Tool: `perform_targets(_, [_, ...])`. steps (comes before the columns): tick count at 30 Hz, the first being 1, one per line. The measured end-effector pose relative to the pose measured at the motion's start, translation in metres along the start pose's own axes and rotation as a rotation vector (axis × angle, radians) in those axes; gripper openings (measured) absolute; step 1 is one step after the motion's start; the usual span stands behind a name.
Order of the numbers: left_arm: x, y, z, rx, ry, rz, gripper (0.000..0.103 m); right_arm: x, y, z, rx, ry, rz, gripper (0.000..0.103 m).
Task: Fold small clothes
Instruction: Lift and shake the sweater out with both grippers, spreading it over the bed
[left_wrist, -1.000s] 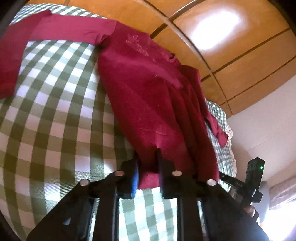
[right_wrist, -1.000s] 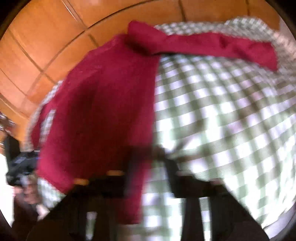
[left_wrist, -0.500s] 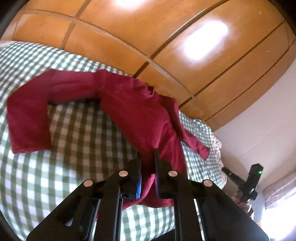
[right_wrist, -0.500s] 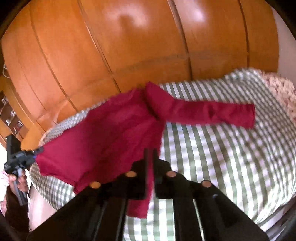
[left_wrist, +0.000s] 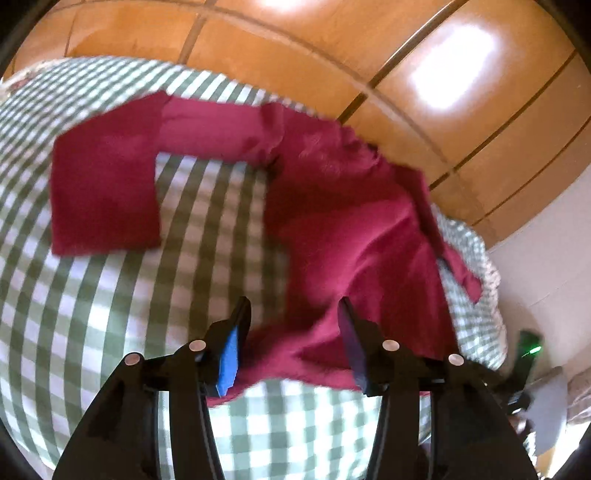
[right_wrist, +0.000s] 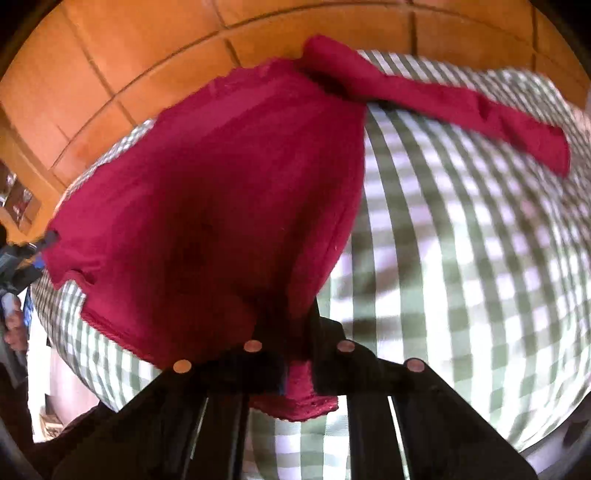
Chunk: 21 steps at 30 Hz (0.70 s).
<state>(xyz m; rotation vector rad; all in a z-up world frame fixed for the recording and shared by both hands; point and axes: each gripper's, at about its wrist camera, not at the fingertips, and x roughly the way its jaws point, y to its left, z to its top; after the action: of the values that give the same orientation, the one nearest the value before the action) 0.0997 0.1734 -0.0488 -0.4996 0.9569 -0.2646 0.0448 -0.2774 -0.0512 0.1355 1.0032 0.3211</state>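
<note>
- Left gripper (left_wrist: 293, 332), lower centre of the left wrist view: its fingers (left_wrist: 229, 350) now stand spread, having pinched the hem half a second ago; the red garment (left_wrist: 351, 240) lies loose between them, so this corner is released.
- Right gripper (right_wrist: 295, 354), lower centre of the right wrist view: fingers (right_wrist: 328, 362) pressed together on the garment's hem edge (right_wrist: 303, 387), as before.
- Judgement: the garment has been laid out flat on the bed (left_wrist: 110, 314); the spreading step looks nearly done, with folding to follow.
- Garment: soft, matte, dark red knit with a scalloped hem; long sleeves (left_wrist: 103, 192), the one at upper left bent down at a right angle.
- Bed: green-and-white checked cloth, gently domed.
- Background, upper frame: glossy orange-brown wooden panels (left_wrist: 461, 92) with dark grooves.
</note>
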Motion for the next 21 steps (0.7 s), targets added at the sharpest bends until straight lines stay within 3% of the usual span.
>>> perform_targets(5, [0.009, 0.025, -0.011, -0.066, -0.006, -0.011, 0.045, -0.049, 0.001, 0.019, -0.005, -0.105, 0.028, 0.008])
perform_targets(6, [0.009, 0.027, -0.011, -0.068, -0.002, -0.03, 0.038, -0.055, 0.0, 0.021, -0.007, -0.117, 0.026, 0.008])
perform_targets(7, [0.009, 0.026, -0.01, -0.053, 0.009, -0.048, 0.017, -0.058, -0.002, 0.025, -0.01, -0.126, 0.018, 0.008])
perform_targets(8, [0.009, 0.022, -0.01, -0.03, 0.023, -0.055, 0.007, -0.064, -0.001, 0.029, -0.011, -0.137, 0.009, 0.008])
perform_targets(10, [0.003, 0.011, -0.011, 0.009, 0.035, -0.065, 0.007, -0.076, -0.004, 0.034, -0.009, -0.156, 0.003, 0.007])
perform_targets(16, [-0.043, -0.021, -0.032, 0.063, 0.068, -0.208, 0.006, -0.124, -0.027, 0.013, -0.007, -0.201, -0.016, 0.007])
perform_targets(18, [-0.048, -0.021, -0.048, 0.056, 0.104, -0.211, 0.006, -0.126, -0.043, -0.006, 0.025, -0.169, -0.034, 0.007])
perform_targets(21, [-0.033, -0.015, -0.074, 0.06, 0.183, -0.132, 0.006, -0.094, -0.062, -0.038, 0.072, -0.046, -0.071, 0.007])
